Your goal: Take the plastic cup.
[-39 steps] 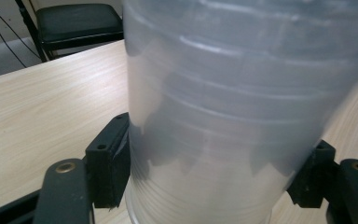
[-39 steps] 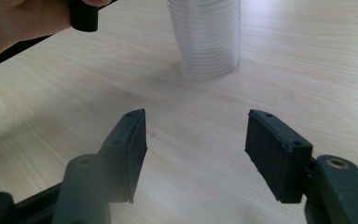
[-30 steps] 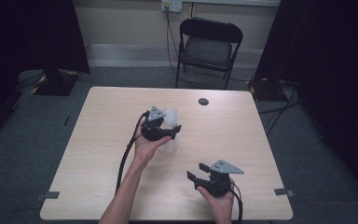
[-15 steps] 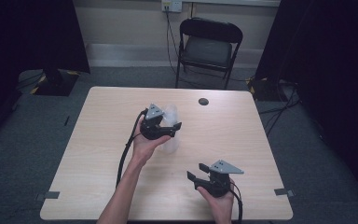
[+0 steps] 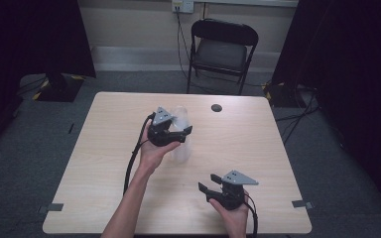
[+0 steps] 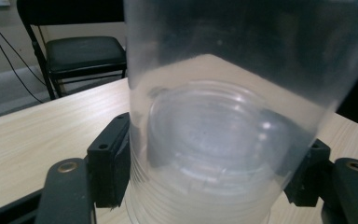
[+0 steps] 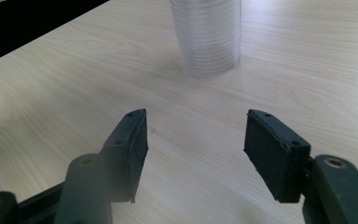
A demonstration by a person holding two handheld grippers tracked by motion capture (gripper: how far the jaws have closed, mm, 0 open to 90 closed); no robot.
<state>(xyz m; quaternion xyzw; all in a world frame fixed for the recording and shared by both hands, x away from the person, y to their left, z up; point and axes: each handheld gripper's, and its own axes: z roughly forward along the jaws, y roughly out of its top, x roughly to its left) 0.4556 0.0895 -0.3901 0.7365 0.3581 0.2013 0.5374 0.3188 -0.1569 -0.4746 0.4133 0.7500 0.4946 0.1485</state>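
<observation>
My jaws on the left gripper (image 5: 178, 133) are clamped on a clear plastic cup (image 6: 223, 116), one black pad pressed against each side of its ribbed lower wall, and in the left gripper view the see-through wall rises close in front of the camera with the round bottom of the cup visible through it. From the high view I see this cup (image 5: 181, 119) held up over the middle of the pale wood surface (image 5: 104, 163), just above a stack of clear plastic cups (image 5: 181, 151) that stands upright on the wood; I cannot tell whether the held cup touches the top of the stack. My left hand (image 5: 154, 153) wraps the gripper from below, and its black cable (image 5: 131, 163) trails back along my forearm. My right gripper (image 5: 209, 191) sits low at the near right part of the surface, well apart from the stack, with its jaws spread wide and nothing between them; in the right gripper view the two black pads frame bare wood grain, and the ribbed base of the stack (image 7: 209, 42) stands farther off beyond them. A small dark round disc (image 5: 216, 107) lies near the far edge of the surface, and a black folding chair (image 5: 221, 52) stands on the grey floor behind it.
</observation>
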